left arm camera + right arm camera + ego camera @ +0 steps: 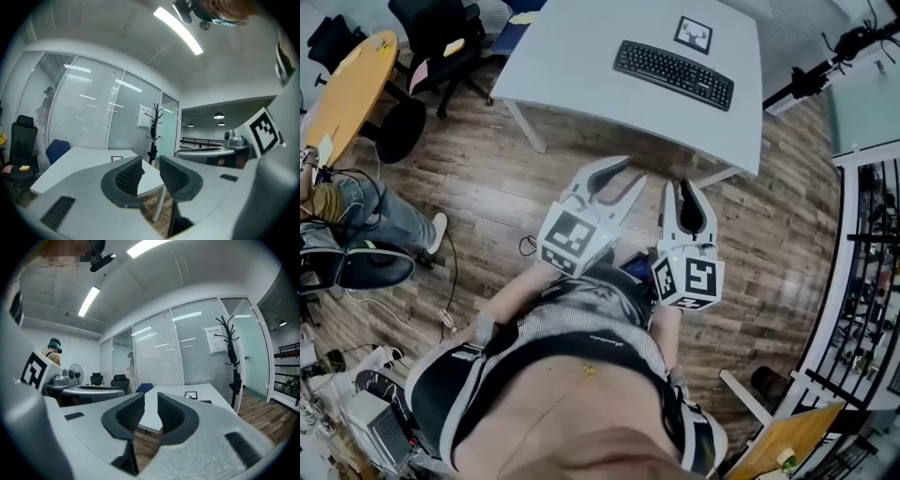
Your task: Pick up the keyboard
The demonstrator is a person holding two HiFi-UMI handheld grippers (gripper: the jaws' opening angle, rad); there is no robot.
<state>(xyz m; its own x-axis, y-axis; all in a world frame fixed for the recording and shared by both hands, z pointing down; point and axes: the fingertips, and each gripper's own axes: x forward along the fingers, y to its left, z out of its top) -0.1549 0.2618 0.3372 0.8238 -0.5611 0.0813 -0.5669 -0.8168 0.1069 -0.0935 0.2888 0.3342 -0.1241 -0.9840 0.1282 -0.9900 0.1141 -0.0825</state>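
Observation:
The black keyboard [673,74] lies on the white table [581,56], beside a small framed marker card [694,35]. Both grippers hang in front of my body over the wooden floor, well short of the table. My left gripper [636,171] and right gripper [684,185] point toward it, shut with nothing between their jaws. In the left gripper view the left gripper [150,164] frames the table's corner [79,161]. Past the right gripper [151,401] in its own view I see the table top [187,399] and the card [190,394].
Black office chairs [441,37] stand left of the table, next to a round wooden table [352,89]. A seated person [356,220] and loose cables are at the left. A black railing [872,281] runs along the right. A coat stand [229,352] stands by the glass wall.

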